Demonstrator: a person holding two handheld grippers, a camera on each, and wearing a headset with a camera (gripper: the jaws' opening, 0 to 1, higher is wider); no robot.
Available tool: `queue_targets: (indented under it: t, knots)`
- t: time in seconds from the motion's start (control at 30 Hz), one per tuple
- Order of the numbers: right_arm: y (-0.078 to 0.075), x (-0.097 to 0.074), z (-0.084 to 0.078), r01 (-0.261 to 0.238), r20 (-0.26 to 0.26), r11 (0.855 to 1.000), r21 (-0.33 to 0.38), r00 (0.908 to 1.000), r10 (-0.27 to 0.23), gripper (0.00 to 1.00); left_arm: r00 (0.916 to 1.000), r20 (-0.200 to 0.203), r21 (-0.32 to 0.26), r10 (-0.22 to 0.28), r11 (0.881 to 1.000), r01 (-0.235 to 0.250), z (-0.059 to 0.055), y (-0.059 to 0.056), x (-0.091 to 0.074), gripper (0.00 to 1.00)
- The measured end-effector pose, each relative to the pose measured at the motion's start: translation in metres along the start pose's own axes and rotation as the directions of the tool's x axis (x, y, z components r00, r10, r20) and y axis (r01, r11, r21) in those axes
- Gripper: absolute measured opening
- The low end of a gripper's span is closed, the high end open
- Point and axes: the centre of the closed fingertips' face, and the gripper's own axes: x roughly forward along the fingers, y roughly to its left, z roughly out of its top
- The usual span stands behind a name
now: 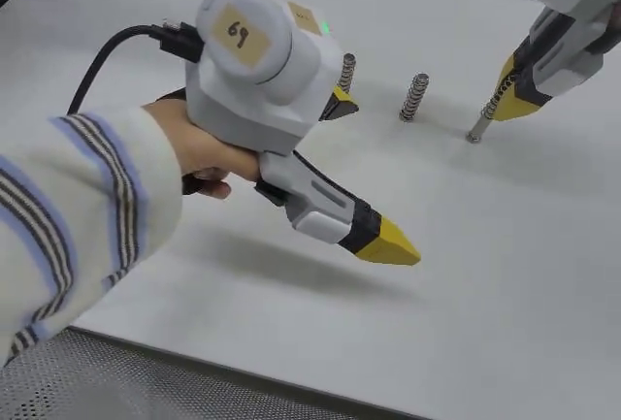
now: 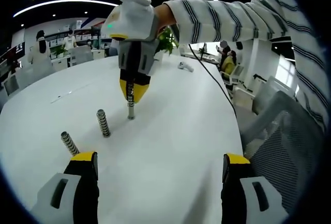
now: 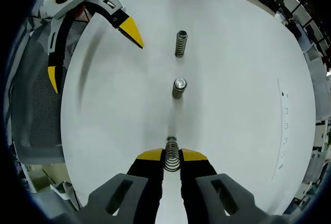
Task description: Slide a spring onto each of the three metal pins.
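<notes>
While the right gripper (image 3: 172, 154) pinches a spring (image 3: 172, 162) between its narrow fingers (image 3: 150, 157), the spring's lower end meets an upright metal pin (image 1: 475, 132) on the white surface (image 1: 485, 274). Two spring-covered pins (image 3: 178, 88) (image 3: 180, 43) stand in line beside it. The left gripper (image 2: 161, 163) hovers nearby, fingers wide apart, holding nothing.

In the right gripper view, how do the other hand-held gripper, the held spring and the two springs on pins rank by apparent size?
1. left hand-held gripper.
2. held spring, though being nearest makes this unsure.
3. far spring and middle spring look alike; no ranking.
</notes>
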Motion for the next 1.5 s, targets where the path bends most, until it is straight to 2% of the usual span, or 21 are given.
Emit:
queue_targets:
  t: [0.23, 0.47, 0.53, 0.93, 1.23, 1.33, 1.5]
  knots:
    - [0.004, 0.006, 0.000, 0.000, -0.025, 1.000, -0.008, 0.9997, 0.000, 0.09, 1.0000, -0.005, -0.001, 0.004, 1.000, -0.004, -0.001, 0.000, -0.002, 0.98]
    - [0.003, 0.010, 0.001, -0.010, -0.024, 1.000, 0.001, 0.9997, 0.010, 0.09, 0.9999, -0.007, -0.001, 0.015, 1.000, -0.015, -0.002, 0.002, -0.004, 0.98]
    - [0.002, 0.012, 0.001, -0.009, -0.023, 1.000, 0.002, 0.9997, 0.009, 0.09, 1.0000, -0.004, -0.022, 0.003, 1.000, -0.003, -0.002, 0.000, -0.004, 0.98]
    - [0.003, 0.018, -0.001, -0.002, -0.024, 1.000, 0.018, 0.9997, 0.002, 0.10, 0.9997, -0.020, -0.011, 0.012, 1.000, -0.012, -0.006, 0.002, -0.008, 0.98]
    - [0.008, 0.015, -0.003, -0.002, -0.014, 1.000, 0.024, 0.9999, 0.003, 0.13, 0.9995, -0.023, -0.024, 0.020, 0.999, -0.021, -0.006, 0.005, -0.011, 0.98]
    - [0.007, 0.012, -0.001, 0.013, -0.002, 1.000, 0.022, 0.9999, -0.013, 0.19, 0.9996, -0.020, -0.032, 0.022, 0.999, -0.023, -0.006, 0.006, -0.015, 0.98]
    - [0.008, 0.005, -0.001, 0.029, 0.019, 0.998, 0.048, 0.9994, -0.030, 0.21, 0.9992, -0.022, -0.042, 0.033, 0.999, -0.034, -0.007, 0.009, -0.020, 0.98]
